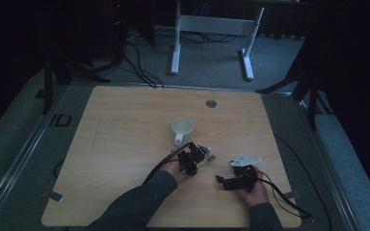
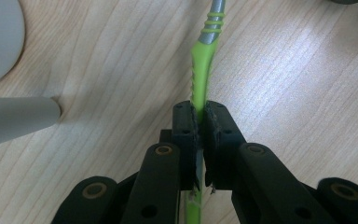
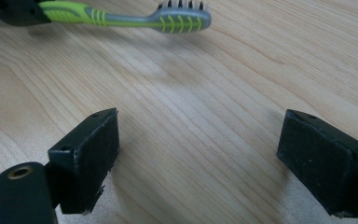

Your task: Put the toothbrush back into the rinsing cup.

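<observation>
The left gripper (image 2: 199, 122) has its two black fingers (image 2: 184, 135) squeezed right down on the green-and-grey plastic toothbrush (image 2: 200, 70), pads flat against both sides of the green handle with no gap to speak of. The handle runs straight out from between them, and the grey neck with its green rings carries on past the fingertips. From the right gripper view you can see the toothbrush sitting low over the desk, roughly level, with the dark bristles pointing up and the grey head with green stripes hanging free at the far end.

The right gripper (image 3: 198, 158) is the opposite story: its fingers (image 3: 86, 156) are spread wide apart with nothing but bare wood between them, pointed toward the brush head but well short of it.

Moving outward, just beside the left gripper there's a small white plastic cup with a stubby handle (image 1: 181, 129). In the left gripper view the handle pokes in from the left edge, close to the fingers but not touching them. From the high view both grippers sit near each other at the near side of the light wooden desk (image 1: 125, 125), the person's hands wrapped round them, sleeves coming in from the bottom edge, black cables trailing off behind.
</observation>
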### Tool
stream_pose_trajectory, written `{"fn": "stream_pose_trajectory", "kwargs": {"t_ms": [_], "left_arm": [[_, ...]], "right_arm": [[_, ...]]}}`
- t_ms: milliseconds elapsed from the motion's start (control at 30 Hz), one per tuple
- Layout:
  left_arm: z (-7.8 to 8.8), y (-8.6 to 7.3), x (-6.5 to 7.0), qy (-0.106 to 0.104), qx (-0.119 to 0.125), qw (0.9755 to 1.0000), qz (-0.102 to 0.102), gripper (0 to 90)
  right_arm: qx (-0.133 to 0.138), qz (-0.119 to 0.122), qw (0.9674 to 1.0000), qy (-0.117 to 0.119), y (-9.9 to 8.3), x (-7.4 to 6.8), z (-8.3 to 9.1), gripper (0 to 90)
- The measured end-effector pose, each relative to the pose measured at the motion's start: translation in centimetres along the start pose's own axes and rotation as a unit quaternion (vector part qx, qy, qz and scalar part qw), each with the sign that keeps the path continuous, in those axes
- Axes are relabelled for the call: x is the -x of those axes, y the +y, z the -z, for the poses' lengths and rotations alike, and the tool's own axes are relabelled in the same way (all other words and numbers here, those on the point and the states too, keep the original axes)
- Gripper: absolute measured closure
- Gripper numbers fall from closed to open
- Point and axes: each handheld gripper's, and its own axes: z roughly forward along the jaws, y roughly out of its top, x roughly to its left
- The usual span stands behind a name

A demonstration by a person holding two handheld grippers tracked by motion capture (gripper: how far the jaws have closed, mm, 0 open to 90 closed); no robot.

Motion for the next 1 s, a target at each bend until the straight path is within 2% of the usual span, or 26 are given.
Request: {"fn": "stream_pose_trajectory", "kwargs": {"t_ms": [667, 1000], "left_arm": [[1.5, -0.4, -0.8, -0.021, 0.04, 0.9989, 0.011, 84.1], [2.5, -0.7, -1.5, -0.031, 0.066, 0.9969, 0.028, 84.1]], "right_arm": [[-0.001, -0.001, 1.0, 0.0, 0.0, 0.0, 0.0, 12.3], [-0.001, -0.002, 1.0, 0.0, 0.0, 0.0, 0.0, 12.2]]}}
